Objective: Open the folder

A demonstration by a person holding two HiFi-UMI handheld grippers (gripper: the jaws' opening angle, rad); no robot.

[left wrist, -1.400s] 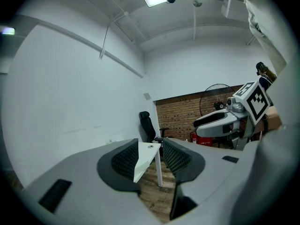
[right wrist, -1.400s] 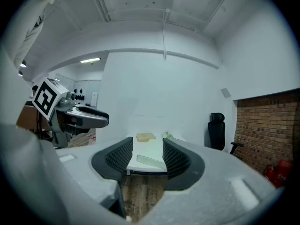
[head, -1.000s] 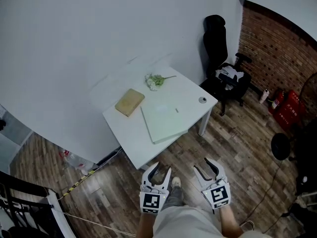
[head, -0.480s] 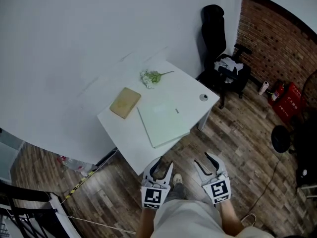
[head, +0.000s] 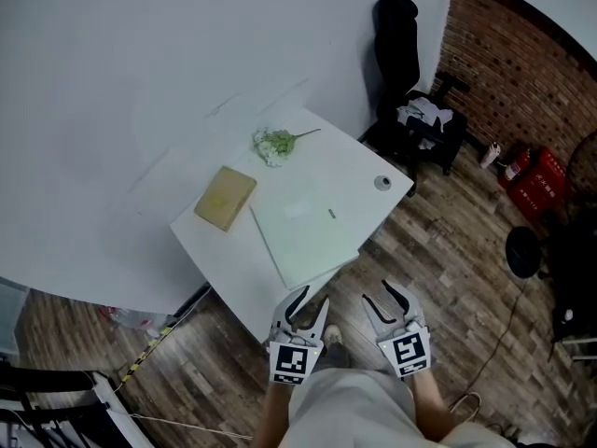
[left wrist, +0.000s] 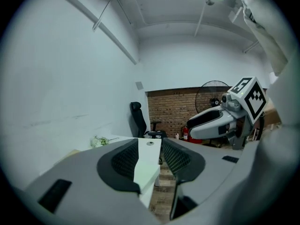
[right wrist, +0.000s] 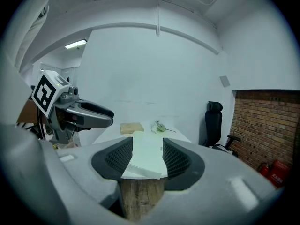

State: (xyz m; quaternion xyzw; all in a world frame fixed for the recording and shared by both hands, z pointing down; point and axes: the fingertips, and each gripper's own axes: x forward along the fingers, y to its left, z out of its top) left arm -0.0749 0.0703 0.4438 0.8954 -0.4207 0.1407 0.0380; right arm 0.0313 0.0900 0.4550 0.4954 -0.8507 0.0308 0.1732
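Note:
A pale green folder (head: 303,231) lies closed on the white table (head: 233,273), its near corner jutting over the table's front edge. It shows ahead between the jaws in the right gripper view (right wrist: 144,159). My left gripper (head: 303,306) and right gripper (head: 387,302) hover side by side in front of the table, short of the folder. Both stand open with nothing between their fingers. In the left gripper view the table's corner (left wrist: 146,168) lies ahead and the right gripper (left wrist: 213,121) shows at the right.
On the table also lie a tan notebook (head: 225,198), a small sprig of flowers (head: 274,144) and a small round object (head: 381,183). A black office chair (head: 403,59) stands by the brick wall (head: 522,73). Red items (head: 534,183) sit on the wooden floor.
Both grippers have moved closer to the table's front edge, and the table with the folder now sits nearer to them in the head view. The jaws look the same.

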